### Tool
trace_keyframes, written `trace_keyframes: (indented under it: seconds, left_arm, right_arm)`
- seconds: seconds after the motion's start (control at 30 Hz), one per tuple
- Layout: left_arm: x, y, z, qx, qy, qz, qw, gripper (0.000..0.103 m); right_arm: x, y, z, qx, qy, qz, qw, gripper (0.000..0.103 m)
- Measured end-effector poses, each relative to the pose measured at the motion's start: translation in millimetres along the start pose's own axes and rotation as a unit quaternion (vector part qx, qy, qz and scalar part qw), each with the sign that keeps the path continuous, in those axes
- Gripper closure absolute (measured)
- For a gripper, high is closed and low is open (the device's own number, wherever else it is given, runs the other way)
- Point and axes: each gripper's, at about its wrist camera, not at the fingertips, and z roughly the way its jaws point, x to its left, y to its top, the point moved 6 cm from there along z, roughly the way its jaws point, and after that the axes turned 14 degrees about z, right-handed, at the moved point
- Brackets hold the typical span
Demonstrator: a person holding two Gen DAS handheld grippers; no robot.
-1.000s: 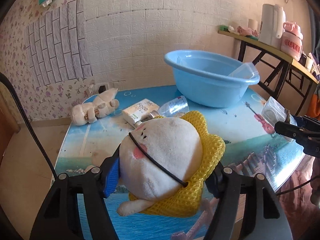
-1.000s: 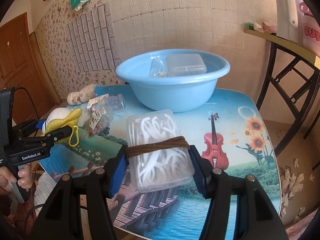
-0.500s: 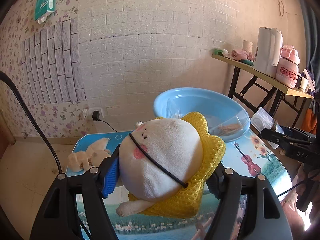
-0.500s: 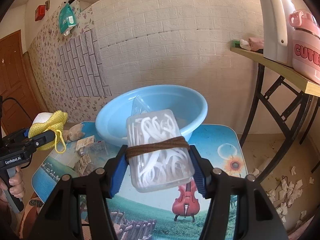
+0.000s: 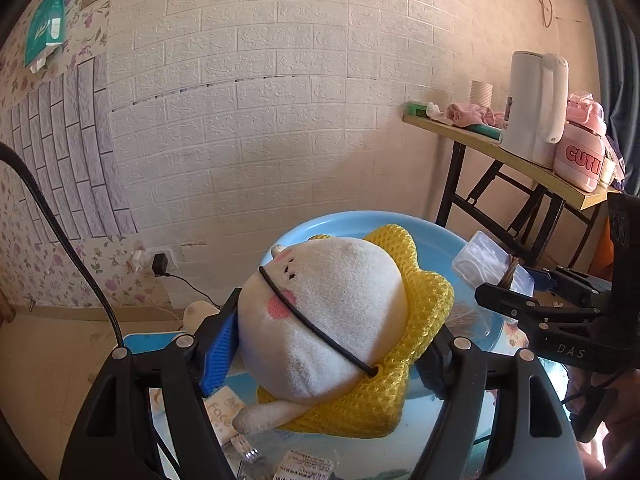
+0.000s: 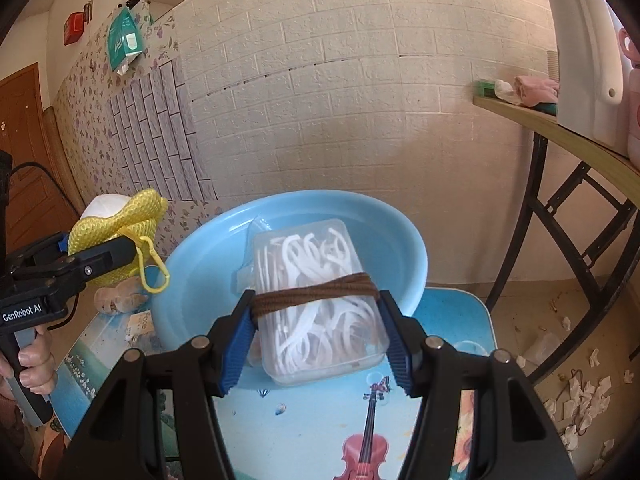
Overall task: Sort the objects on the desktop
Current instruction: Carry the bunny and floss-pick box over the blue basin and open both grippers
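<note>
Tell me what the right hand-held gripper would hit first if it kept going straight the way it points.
Probably the blue basin. The right hand-held gripper holds the clear box of white picks in front of the basin's hollow, so the box would likely reach its inside first; depth is unclear.

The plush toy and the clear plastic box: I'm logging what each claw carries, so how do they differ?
The plush toy is soft, rounded and opaque cream with a yellow mesh wrap; the clear plastic box is rigid, rectangular and see-through, showing white plastic pieces inside. The toy has a thin black cord across it; the box has a brown cord wound round it. The toy sits in the left claw, the box in the right claw. Both are near the blue basin.
</note>
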Motion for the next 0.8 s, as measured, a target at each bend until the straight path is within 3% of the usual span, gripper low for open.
trace_keyframes:
  seconds: [0.2,0.3,0.8]
  left_arm:
    - [-2,7,22,0.009,-0.002,0.006,0.9999,0.025]
    - [-2,10,23,0.004,0.003,0.012,0.9999,0.017]
    - [3,11,-10,-0.022,-0.001,0.005,0.9997,0.010]
  right_arm:
    - [-1,8,28,0.017,-0.003,-0.002,1.000,0.044]
    - [2,7,31,0.019,0.005,0.002,1.000,0.043]
    - [14,-10,10,0.026,0.007,-0.004,1.000,0.041]
